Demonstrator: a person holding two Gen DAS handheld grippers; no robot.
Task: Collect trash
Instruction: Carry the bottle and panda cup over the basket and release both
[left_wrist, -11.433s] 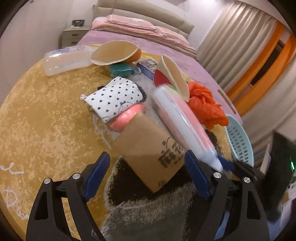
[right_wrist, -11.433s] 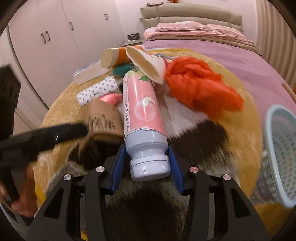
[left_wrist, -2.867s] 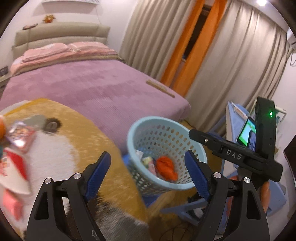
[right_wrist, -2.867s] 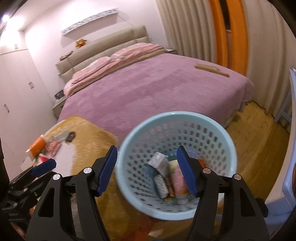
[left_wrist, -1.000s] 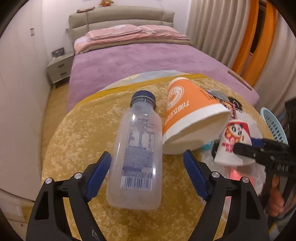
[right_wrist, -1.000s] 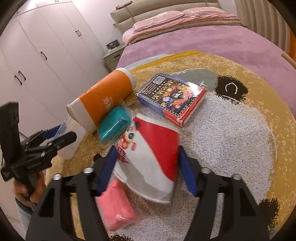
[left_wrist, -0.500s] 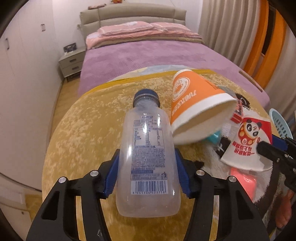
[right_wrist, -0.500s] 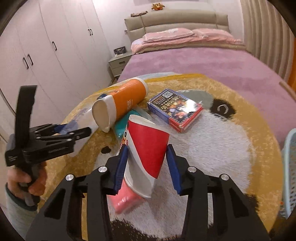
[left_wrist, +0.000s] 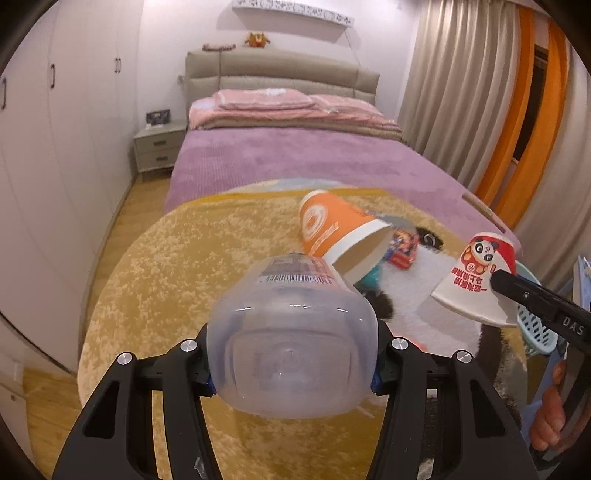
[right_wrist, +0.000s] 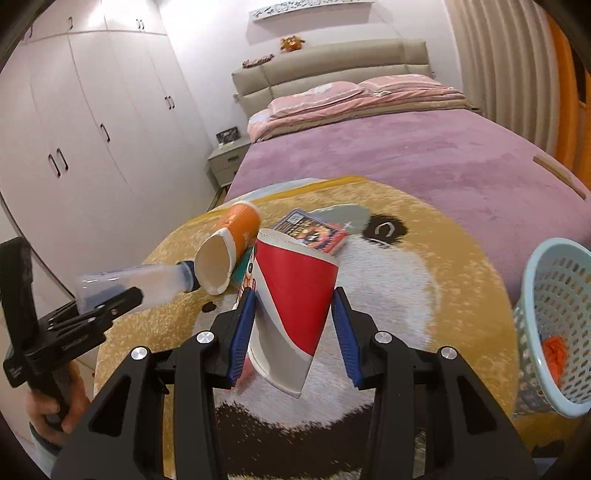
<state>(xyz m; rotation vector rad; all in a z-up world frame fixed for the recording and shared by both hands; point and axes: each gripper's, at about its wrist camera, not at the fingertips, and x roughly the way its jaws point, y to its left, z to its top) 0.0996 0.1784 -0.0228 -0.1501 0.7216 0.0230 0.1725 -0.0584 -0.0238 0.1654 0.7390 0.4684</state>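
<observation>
My left gripper (left_wrist: 291, 373) is shut on a clear plastic bottle (left_wrist: 291, 332), base toward the camera, lifted above the yellow panda rug (left_wrist: 184, 266); the bottle also shows in the right wrist view (right_wrist: 133, 284). My right gripper (right_wrist: 291, 339) is shut on a red and white paper cup (right_wrist: 295, 306) with a panda print, held above the rug; it also shows in the left wrist view (left_wrist: 476, 280). An orange paper cup (left_wrist: 340, 236) lies on its side on the rug. The light blue trash basket (right_wrist: 554, 317) stands at the rug's right edge.
A printed card box (right_wrist: 314, 229) and a teal packet (left_wrist: 371, 277) lie on the rug beside the orange cup. A bed with a purple cover (left_wrist: 295, 158) lies beyond the rug. White wardrobes (right_wrist: 92, 129) line the left wall. A nightstand (left_wrist: 157, 149) stands by the bed.
Both grippers have lifted off the rug with their loads. The bottle has tipped so its base faces the camera. The red cup has risen and the basket has come into view at right.
</observation>
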